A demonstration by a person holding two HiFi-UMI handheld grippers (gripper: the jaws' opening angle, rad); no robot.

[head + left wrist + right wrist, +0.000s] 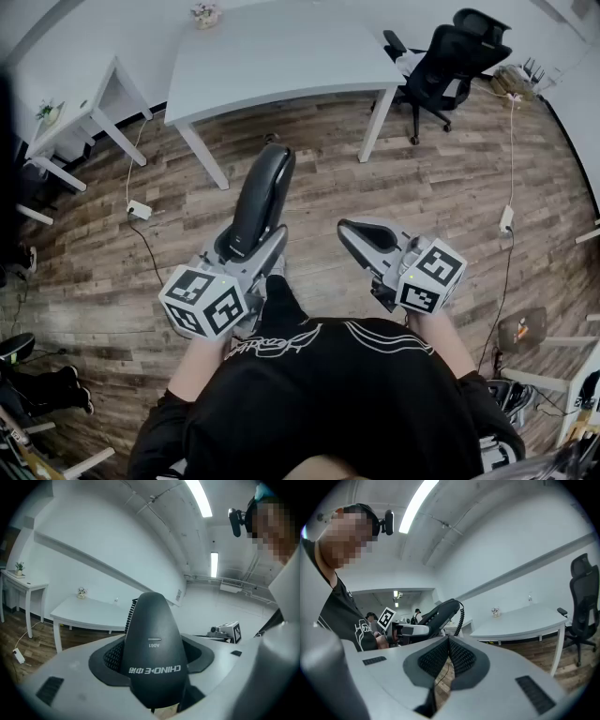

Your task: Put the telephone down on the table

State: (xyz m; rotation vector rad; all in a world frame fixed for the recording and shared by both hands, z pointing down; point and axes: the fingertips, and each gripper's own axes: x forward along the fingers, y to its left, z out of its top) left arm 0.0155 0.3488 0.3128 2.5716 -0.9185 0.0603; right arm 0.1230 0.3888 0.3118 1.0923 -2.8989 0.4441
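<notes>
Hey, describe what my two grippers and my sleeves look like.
The left gripper and right gripper have light grey bodies with dark ribbed pads lining the jaws. Each carries a white cube with black square markers. The black top has white print and black sleeves.

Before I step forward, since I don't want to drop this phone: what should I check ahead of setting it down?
1. Grip: left hand-held gripper shut on the black plastic telephone handset: ok.
2. Other side: right hand-held gripper empty, jaws together: ok.
3. Landing spot: white rectangular table mostly bare, only a small flower pot at its far edge: ok.
4. Reach: table stands ahead across the wooden floor, not under the handset: not ok.
5. Cord: the black coiled cord has its lower run hidden: cannot tell.
</notes>
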